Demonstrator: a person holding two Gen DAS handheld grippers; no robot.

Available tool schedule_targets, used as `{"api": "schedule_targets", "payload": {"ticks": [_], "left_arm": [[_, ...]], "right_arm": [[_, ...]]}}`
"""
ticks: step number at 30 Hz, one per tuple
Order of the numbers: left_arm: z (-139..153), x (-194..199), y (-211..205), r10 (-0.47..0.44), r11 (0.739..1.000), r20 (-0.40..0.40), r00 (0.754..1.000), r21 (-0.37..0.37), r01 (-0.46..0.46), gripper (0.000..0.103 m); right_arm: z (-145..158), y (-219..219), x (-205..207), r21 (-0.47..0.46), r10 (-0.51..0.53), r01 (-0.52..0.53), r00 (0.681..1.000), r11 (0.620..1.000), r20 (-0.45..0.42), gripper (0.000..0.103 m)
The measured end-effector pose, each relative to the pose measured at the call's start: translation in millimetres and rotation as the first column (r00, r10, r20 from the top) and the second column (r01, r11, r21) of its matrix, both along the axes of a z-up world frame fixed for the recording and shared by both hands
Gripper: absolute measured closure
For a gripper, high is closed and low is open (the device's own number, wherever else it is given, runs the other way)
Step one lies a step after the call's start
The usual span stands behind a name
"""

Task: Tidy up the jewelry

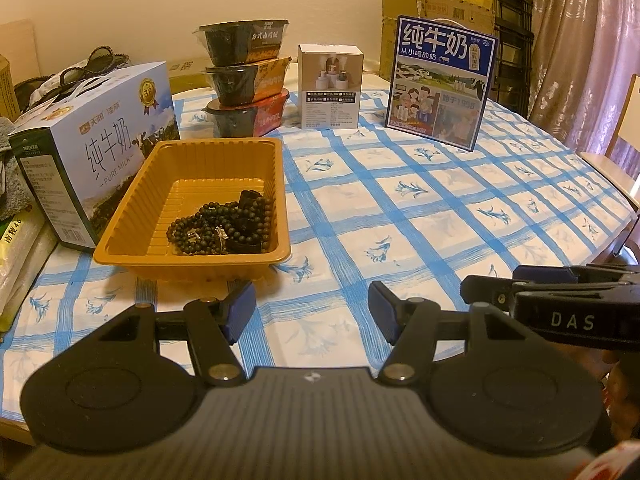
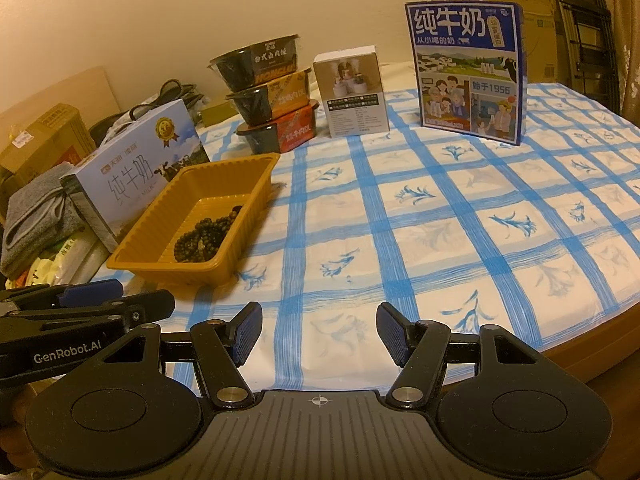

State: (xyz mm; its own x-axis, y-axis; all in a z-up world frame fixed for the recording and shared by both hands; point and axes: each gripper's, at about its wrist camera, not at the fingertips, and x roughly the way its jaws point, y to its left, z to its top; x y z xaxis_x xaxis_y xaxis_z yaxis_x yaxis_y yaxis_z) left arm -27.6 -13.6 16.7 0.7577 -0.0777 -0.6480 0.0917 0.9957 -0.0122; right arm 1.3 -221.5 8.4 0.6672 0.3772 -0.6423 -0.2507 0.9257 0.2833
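Two handheld grippers over a bench (image 1: 400, 208) covered with a blue-checked cloth. The left gripper (image 1: 312, 312) and the right gripper (image 2: 319, 334) hang side by side above the near edge, each with its fingers parted and nothing between them. The jewelry, dark beads (image 1: 224, 226) with a small metal piece among them, lies heaped in the near right corner of an orange tray (image 1: 120, 240) at the left of the bench, apart from both grippers. Behind the tray: a pale milk box (image 1: 92, 148), three stacked bowls (image 1: 244, 76), a small white box (image 1: 330, 88) and a blue milk carton (image 1: 440, 80), standing upright.
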Motion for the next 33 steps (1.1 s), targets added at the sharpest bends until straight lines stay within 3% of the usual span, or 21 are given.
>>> {"api": "schedule_targets", "payload": {"ticks": [33], "left_arm": [[2.3,2.2,0.2,0.006,1.0,0.006,1.0,0.003,-0.006,0.043]], "right_arm": [[0.1,-0.4,0.2,-0.002,0.0,0.0,1.0,1.0,0.0,0.04]]}}
